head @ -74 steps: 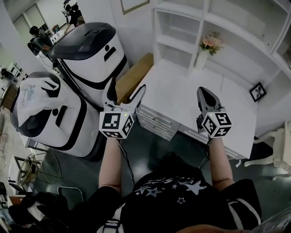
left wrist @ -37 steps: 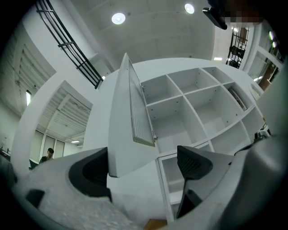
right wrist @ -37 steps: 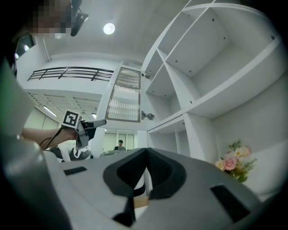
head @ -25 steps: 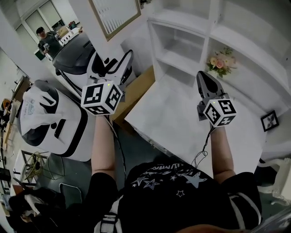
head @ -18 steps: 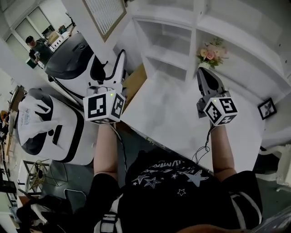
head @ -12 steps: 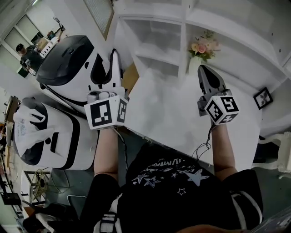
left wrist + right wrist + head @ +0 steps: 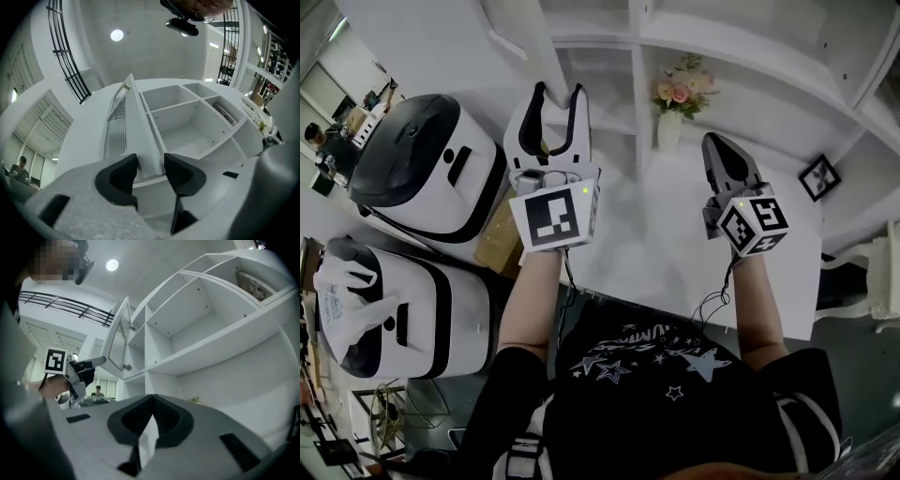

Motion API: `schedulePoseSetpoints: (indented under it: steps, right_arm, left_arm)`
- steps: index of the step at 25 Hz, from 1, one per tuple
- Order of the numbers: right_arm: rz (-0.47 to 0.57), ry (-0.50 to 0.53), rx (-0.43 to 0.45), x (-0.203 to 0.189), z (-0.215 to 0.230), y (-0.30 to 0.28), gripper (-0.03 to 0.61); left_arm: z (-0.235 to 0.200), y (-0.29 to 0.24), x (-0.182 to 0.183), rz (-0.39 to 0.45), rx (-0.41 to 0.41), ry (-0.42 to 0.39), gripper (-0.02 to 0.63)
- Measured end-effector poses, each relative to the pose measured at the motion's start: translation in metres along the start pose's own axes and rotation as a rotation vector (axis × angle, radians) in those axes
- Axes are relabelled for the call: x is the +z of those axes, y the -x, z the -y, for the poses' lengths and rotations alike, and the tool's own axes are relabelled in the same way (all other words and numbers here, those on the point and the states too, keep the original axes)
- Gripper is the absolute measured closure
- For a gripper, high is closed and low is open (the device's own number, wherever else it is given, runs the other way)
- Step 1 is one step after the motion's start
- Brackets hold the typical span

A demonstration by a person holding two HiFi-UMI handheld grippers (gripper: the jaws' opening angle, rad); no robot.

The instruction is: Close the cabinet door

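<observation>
Partly open, white, slatted cabinet door (image 7: pixel 117 336)

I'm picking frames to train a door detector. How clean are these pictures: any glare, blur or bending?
Head view: sharp, but the white desk top washes out. Left gripper view: strong fisheye curves the shelves, the corners go black, and the ceiling light blooms. Right gripper view: same bending, yet the cabinet door stays clear.

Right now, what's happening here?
A person holds a tool in each hand. The left tool has the edge of the open cabinet door between its jaws, which are opening slightly. The door stands swung out from the white shelving, not yet closed. The right tool is shut and empty.
</observation>
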State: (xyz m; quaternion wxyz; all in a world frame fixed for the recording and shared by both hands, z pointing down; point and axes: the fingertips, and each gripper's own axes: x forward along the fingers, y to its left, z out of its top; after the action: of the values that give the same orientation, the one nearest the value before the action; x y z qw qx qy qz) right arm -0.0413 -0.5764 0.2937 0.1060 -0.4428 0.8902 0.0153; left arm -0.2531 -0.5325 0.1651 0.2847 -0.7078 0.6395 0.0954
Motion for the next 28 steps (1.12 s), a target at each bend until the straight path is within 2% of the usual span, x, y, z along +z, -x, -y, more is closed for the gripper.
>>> schedulePoseSetpoints:
  steps: [7,11,19,28]
  right_arm:
    - [-0.008,0.005,-0.058,-0.002,0.025,0.014,0.572]
    - [-0.016,0.007,-0.072,-0.004,0.032,0.018,0.572]
    - [-0.022,0.015,-0.083,-0.004,0.040,0.018,0.572]
    - [-0.025,0.007,-0.099,-0.007,0.051,0.018,0.572]
  left_arm:
    - [0.023,-0.026,-0.003,0.015,0.028,0.020,0.415]
    - [0.034,-0.041,-0.009,0.007,0.003,0.058,0.414]
    - [0.051,-0.071,-0.024,-0.006,-0.006,0.013,0.416]
    - [0.060,-0.097,-0.037,-0.048,-0.047,0.051,0.428]
